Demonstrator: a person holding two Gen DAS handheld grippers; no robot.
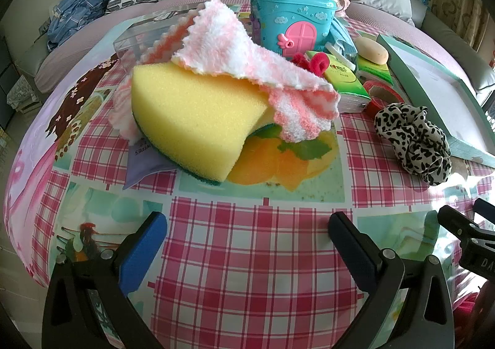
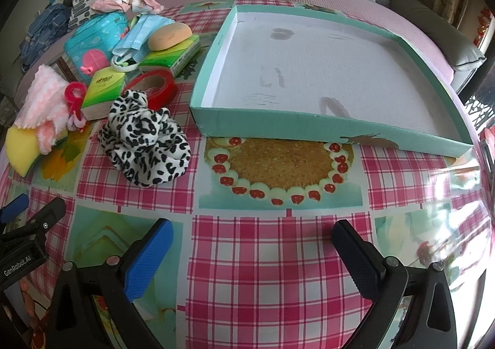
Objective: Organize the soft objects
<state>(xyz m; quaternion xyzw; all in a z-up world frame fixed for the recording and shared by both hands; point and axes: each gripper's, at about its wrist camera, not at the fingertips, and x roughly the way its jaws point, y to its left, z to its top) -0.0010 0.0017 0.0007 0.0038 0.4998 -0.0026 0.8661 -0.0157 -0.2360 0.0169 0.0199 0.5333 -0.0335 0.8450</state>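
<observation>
A yellow sponge [image 1: 191,119] with a green underside lies on the checked table, with a pink-and-white fluffy cloth [image 1: 235,58] draped over it. My left gripper [image 1: 247,225] is open and empty, a short way in front of the sponge. A leopard-print scrunchie [image 2: 145,144] lies left of a shallow teal box [image 2: 328,70], which is empty. My right gripper [image 2: 250,234] is open and empty, in front of the box and the scrunchie. The sponge [image 2: 23,147], the cloth [image 2: 43,98] and the scrunchie [image 1: 414,141] show in both views.
A turquoise toy house [image 1: 294,20], green tissue packs [image 1: 343,79], a soap bar [image 1: 371,50], a red tape roll [image 2: 154,85], face masks [image 2: 142,33] and a clear plastic case [image 1: 139,39] crowd the far left of the table. A sofa with cushions stands behind.
</observation>
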